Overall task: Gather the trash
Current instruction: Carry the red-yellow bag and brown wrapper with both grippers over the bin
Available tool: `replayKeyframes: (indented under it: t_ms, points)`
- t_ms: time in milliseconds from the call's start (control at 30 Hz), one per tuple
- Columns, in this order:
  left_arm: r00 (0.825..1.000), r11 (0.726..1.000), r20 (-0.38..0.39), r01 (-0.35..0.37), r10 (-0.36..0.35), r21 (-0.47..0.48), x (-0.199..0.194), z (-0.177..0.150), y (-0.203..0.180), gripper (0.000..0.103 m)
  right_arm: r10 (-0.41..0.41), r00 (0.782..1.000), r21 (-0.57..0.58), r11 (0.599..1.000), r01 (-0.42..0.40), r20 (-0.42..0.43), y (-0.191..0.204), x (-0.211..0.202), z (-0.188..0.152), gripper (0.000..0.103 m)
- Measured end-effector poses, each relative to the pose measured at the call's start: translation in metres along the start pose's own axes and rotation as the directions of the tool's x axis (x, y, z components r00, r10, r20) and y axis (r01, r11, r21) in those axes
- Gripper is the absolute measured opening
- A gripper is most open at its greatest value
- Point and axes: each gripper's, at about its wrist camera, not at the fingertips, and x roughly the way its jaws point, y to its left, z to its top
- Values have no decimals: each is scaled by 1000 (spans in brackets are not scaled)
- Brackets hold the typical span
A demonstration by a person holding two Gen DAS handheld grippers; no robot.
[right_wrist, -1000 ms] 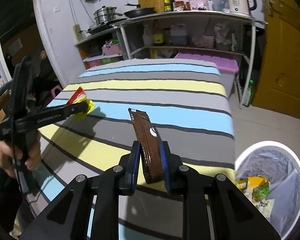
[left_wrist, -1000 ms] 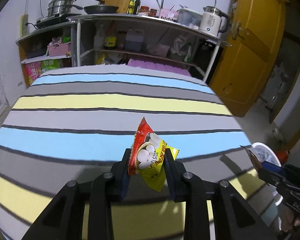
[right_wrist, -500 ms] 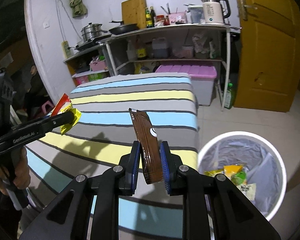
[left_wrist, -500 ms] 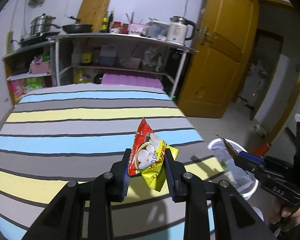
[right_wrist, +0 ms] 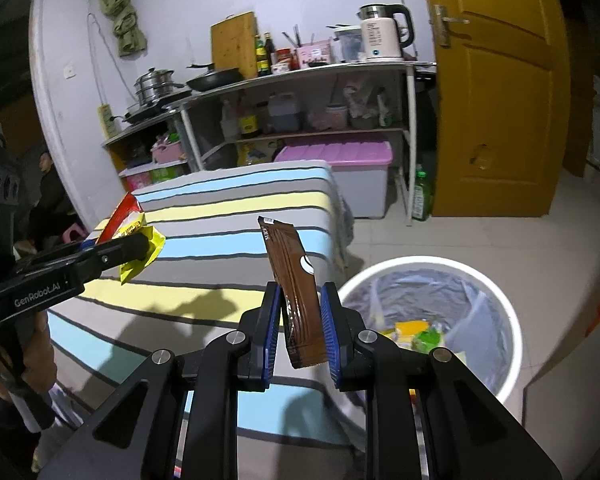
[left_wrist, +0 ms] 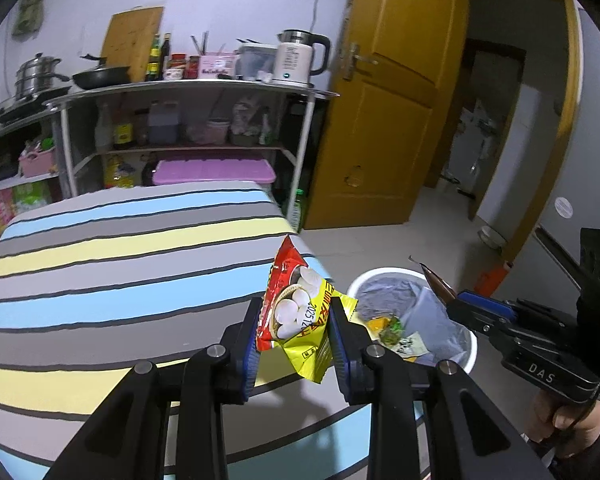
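Trash is in both our grippers: nearest us, the left gripper (left_wrist: 294,334) has its jaws clamped on a red-and-yellow snack wrapper (left_wrist: 298,314), which stands up between the blue pads with its yellow tail hanging below, and the right gripper (right_wrist: 300,326) has its jaws closed on a brown stick sachet (right_wrist: 294,280) held upright by its lower half. We judge that we pinch each piece low so that most of it clears the pads and should fall freely once the jaws part. Just beyond the fingers, to the right of the striped bed (left_wrist: 112,264), stands the white bin (right_wrist: 500,312) lined with a grey bag, with yellow and green wrappers already at the bottom; the sachet hangs just left of its rim, the snack wrapper over the bed's right edge and near the bin. Farther off we see the metal shelf rack (left_wrist: 188,92) with a kettle (left_wrist: 298,58) on top, and the yellow door (left_wrist: 384,128) to the right. Against a second ago, both views have swung from the bed toward the bin: then the left view showed only a sliver of its rim, and the right view had it low at the right edge, while now it sits close ahead. Our holds on both pieces are unchanged.
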Motion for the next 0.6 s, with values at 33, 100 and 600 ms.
replayKeyframes:
  t_ms: [33, 100, 600]
  points:
    - [1000, 1000, -2, 5, -5, 5, 2, 0, -4, 31, -5, 1000, 6, 1000, 5, 2, -3, -1, 0, 21]
    - [1000, 1000, -9, 17, -17, 19, 8, 2, -14, 31, -17, 1000, 19, 1000, 17, 6, -11, -6, -2, 21]
    - [992, 990, -66, 109, -104, 86, 53, 1, -73, 31, -99, 995, 107, 989, 99, -1, -68, -20, -13, 21]
